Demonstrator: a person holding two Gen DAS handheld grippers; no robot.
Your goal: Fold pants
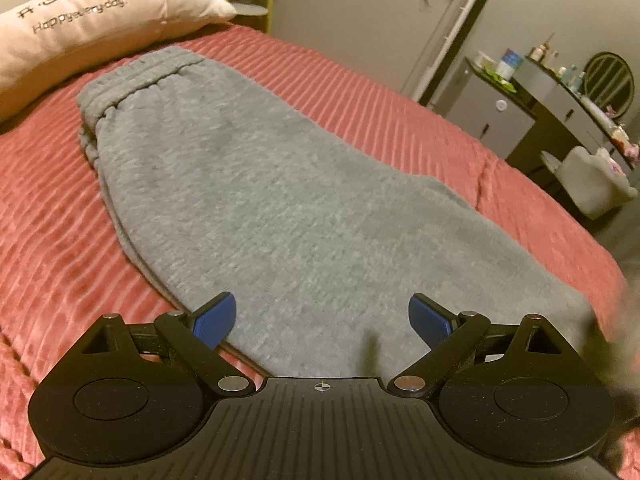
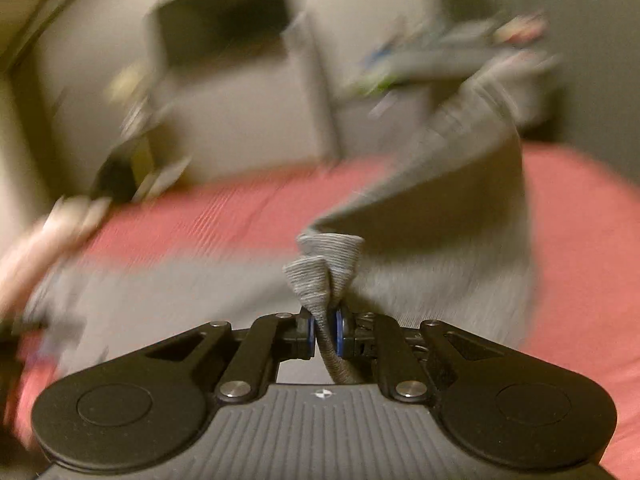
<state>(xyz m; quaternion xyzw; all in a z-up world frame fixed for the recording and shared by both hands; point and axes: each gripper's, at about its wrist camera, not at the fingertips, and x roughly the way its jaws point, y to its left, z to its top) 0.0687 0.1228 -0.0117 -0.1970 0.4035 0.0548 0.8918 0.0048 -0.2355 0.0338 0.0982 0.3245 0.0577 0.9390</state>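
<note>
Grey sweatpants (image 1: 256,184) lie folded lengthwise on a pink ribbed bedspread (image 1: 52,240), the elastic waistband (image 1: 132,80) at the far left by a pillow. My left gripper (image 1: 320,320) hovers open over the near part of the pants, its blue pads (image 1: 214,320) wide apart with only flat cloth below them. In the blurred right wrist view my right gripper (image 2: 326,332) is shut on a bunched ribbed cuff (image 2: 324,268) of the pants. From there a leg of the grey pants (image 2: 472,168) rises off the bedspread (image 2: 580,240).
A long cream pillow (image 1: 80,20) with printed lettering lies along the bed's far left edge. Beyond the bed's right side stand a dark dresser (image 1: 520,112) crowded with bottles, a round mirror (image 1: 610,78) and a pale stool (image 1: 592,188). A grey wall and a door frame are behind.
</note>
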